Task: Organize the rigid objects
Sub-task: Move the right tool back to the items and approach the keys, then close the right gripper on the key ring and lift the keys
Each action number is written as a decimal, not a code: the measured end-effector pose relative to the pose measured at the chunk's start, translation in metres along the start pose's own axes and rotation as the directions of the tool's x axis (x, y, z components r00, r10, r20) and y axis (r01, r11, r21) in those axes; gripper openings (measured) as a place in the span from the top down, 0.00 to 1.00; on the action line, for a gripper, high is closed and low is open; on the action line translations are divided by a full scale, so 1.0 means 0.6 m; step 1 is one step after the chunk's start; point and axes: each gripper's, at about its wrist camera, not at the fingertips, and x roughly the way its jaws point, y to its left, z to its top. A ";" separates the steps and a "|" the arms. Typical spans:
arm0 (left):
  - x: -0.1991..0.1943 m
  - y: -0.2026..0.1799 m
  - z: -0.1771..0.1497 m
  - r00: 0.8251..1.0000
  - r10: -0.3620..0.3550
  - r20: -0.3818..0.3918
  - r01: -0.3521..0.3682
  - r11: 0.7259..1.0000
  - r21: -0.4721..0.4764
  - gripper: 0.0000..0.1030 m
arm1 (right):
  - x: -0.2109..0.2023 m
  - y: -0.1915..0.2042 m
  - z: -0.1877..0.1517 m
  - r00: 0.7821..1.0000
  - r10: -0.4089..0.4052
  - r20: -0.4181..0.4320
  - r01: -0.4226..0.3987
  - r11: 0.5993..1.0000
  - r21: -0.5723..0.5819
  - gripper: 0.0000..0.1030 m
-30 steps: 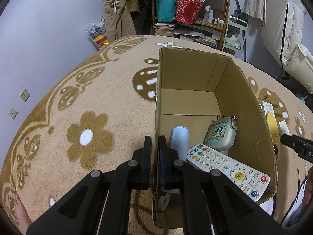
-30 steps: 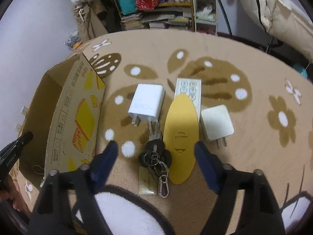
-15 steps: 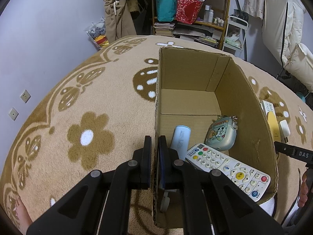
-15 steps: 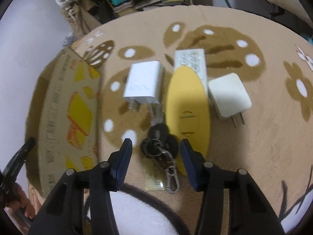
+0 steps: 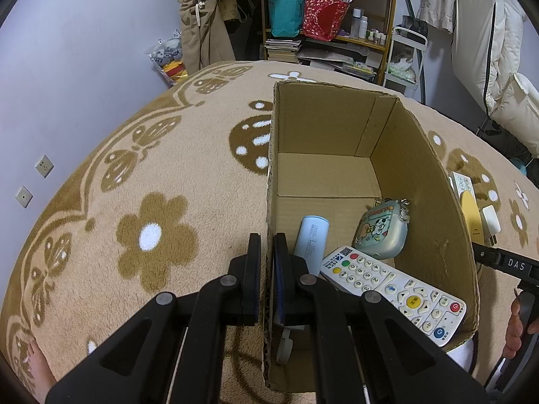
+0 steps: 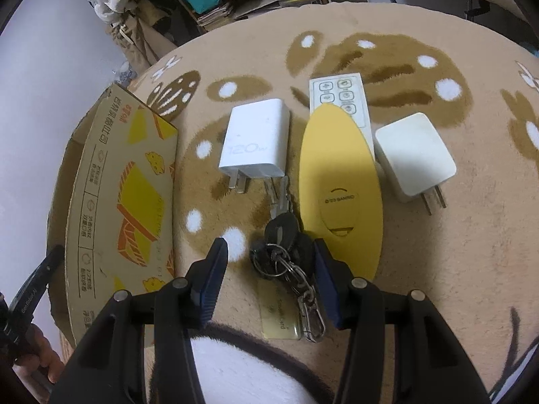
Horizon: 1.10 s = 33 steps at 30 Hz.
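Right wrist view shows the right gripper, fingers spread, straddling the key bunch on the carpet; loose and jangly, it is best pinched at the dark heads. The left gripper clamps the cardboard box wall.

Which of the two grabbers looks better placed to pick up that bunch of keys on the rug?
The right gripper. Its jaws are open on either side of the keys, right above them. The left gripper is busy, jaws clamped on the cardboard box wall, apparently steadying it.
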 end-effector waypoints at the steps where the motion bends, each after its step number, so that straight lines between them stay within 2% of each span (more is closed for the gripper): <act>1: 0.000 0.000 0.000 1.000 0.000 0.000 0.000 1.000 0.000 0.93 | 0.000 0.001 0.000 1.000 0.003 0.001 -0.003 1.000 0.001 0.59; 6: 0.000 0.000 0.000 1.000 0.000 0.000 0.000 1.000 0.001 0.93 | 0.008 0.010 0.001 0.999 -0.032 -0.009 0.032 0.999 -0.034 0.66; 13: 0.000 0.000 0.000 1.000 0.000 0.000 0.000 1.000 0.000 0.93 | 0.039 0.014 0.000 0.997 -0.081 -0.019 0.080 0.995 -0.062 0.64; 20: 0.000 -0.001 0.000 1.000 0.000 0.000 0.000 1.000 0.000 0.93 | 0.044 0.037 -0.007 0.987 -0.161 0.017 0.161 0.974 -0.157 0.65; 24: 0.001 0.000 0.000 1.000 0.000 0.000 0.000 1.000 -0.001 0.93 | 0.038 0.039 -0.009 0.986 -0.164 0.028 0.166 0.973 -0.160 0.66; 25: 0.001 0.001 0.000 1.000 0.000 0.000 0.000 1.000 0.000 0.93 | 0.036 0.039 -0.009 0.986 -0.162 0.033 0.165 0.974 -0.155 0.72; 27: 0.001 0.001 0.001 1.000 0.000 0.000 0.000 1.000 -0.001 0.93 | 0.025 0.038 -0.010 0.987 -0.154 0.047 0.159 0.977 -0.142 0.74; 33: 0.001 0.000 0.000 1.000 0.000 0.000 0.000 1.000 0.000 0.93 | 0.008 0.044 -0.007 0.989 -0.119 0.086 0.129 0.983 -0.131 0.74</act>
